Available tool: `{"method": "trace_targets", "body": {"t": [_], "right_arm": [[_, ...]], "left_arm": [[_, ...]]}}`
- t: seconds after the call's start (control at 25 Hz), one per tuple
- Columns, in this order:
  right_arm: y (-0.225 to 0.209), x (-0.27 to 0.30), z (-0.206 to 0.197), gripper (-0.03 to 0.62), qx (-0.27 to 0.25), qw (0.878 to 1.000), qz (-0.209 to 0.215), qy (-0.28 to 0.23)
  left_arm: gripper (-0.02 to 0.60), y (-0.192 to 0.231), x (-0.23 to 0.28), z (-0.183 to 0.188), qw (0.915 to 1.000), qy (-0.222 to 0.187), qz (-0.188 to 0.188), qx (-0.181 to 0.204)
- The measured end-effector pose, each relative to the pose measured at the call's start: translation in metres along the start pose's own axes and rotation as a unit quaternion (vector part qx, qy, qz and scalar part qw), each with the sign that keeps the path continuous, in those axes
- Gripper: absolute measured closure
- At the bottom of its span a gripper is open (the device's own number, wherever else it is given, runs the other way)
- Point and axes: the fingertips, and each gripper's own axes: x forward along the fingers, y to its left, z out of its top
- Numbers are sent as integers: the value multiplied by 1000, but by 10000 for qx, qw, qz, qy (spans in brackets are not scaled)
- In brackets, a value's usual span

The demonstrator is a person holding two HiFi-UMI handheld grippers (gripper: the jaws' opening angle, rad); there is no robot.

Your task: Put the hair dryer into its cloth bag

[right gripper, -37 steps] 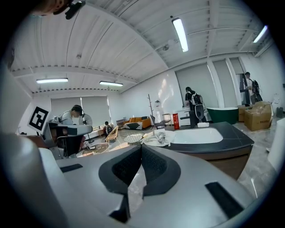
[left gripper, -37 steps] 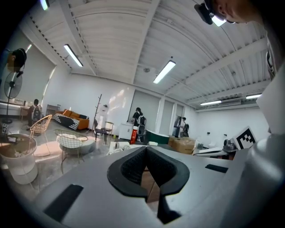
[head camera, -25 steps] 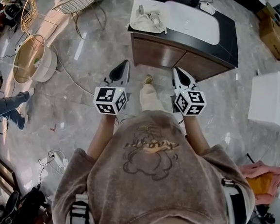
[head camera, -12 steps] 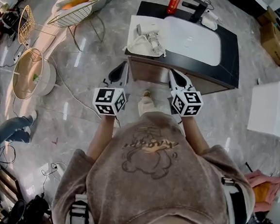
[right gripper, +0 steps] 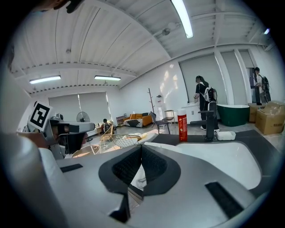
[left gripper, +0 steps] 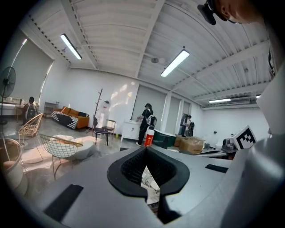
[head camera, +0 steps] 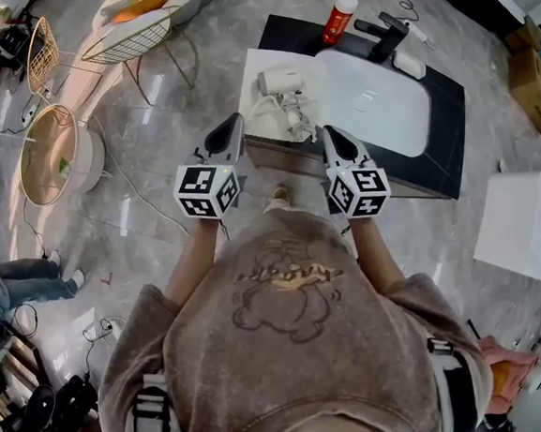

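Note:
A white hair dryer (head camera: 283,79) lies on a crumpled pale cloth bag (head camera: 267,110) at the left end of a dark vanity counter (head camera: 449,140). My left gripper (head camera: 235,120) is shut and empty, its tip just short of the counter's left front corner. My right gripper (head camera: 327,131) is also shut and empty, at the counter's front edge right of the bag. In the left gripper view the shut gripper (left gripper: 146,149) shows a strip of the bag (left gripper: 149,181) past its pads. The right gripper (right gripper: 141,146) points over the counter, with the bag (right gripper: 137,176) below its tip.
A white sink basin (head camera: 375,96) fills the counter's middle, with a black faucet (head camera: 389,34), a red bottle (head camera: 339,15) and a soap dish (head camera: 410,63) behind it. A wire chair (head camera: 138,37) and round basket (head camera: 52,150) stand left. A white box (head camera: 528,227) sits right.
The person has walked toward the vanity, so both shut grippers now reach its front edge. The counter, dryer and bag sit closer and lower in the head view.

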Motion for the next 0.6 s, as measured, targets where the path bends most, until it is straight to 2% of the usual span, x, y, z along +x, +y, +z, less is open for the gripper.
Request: {"method": "trace_targets", "body": {"t": [0.32,0.6], "right_arm": [[-28,44,21,594,-44,10000,79,41],[-38,64,31,594,16,10000,5,62]], "left_arm": [[563,18,53,15,10000,-38,30,-51],[565,34,72,24,10000,-20,-6,-21]]}}
